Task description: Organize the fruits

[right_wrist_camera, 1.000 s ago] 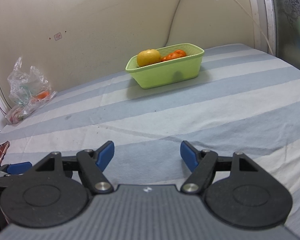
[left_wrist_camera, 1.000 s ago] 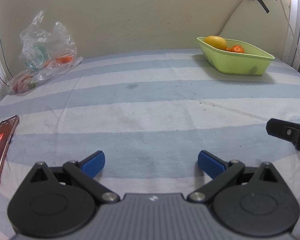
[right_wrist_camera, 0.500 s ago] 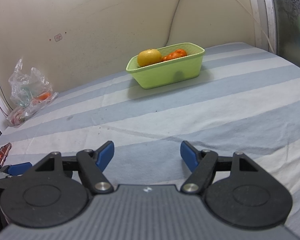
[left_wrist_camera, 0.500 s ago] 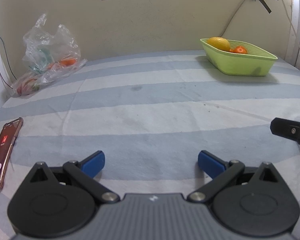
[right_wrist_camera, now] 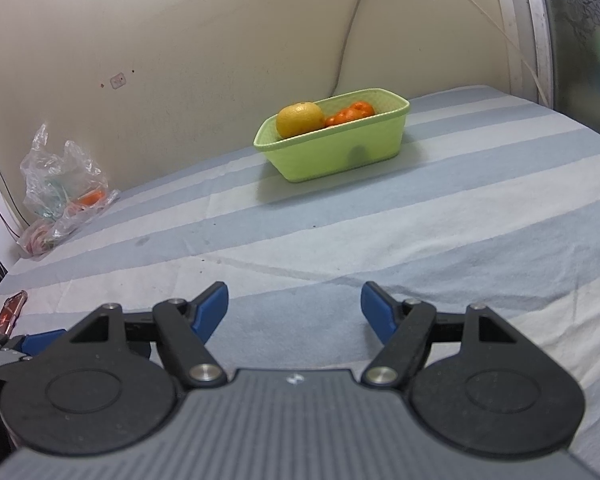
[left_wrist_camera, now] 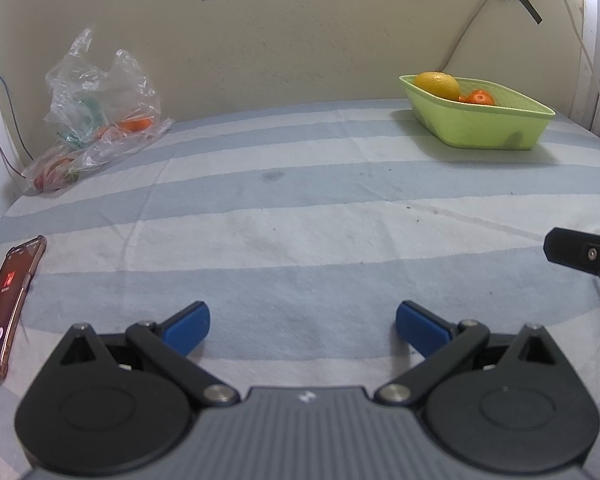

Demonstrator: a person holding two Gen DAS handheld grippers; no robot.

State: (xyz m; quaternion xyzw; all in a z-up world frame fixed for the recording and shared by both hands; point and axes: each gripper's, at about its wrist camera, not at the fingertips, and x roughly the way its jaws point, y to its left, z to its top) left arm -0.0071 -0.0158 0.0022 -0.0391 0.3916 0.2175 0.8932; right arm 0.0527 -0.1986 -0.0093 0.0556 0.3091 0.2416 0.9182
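1. Hovering low over the striped cloth, the left gripper and right gripper both have jaws wide apart, holding nothing.
2. The basket sits at 12 o'clock in the right view, 1 o'clock in the left, holding an orange and tangerines.
3. More fruit lies in the bag at 10 o'clock — thin film, slippery, likely to snag.
4. Fruit looks firm but round; pinch across the middle — gently.
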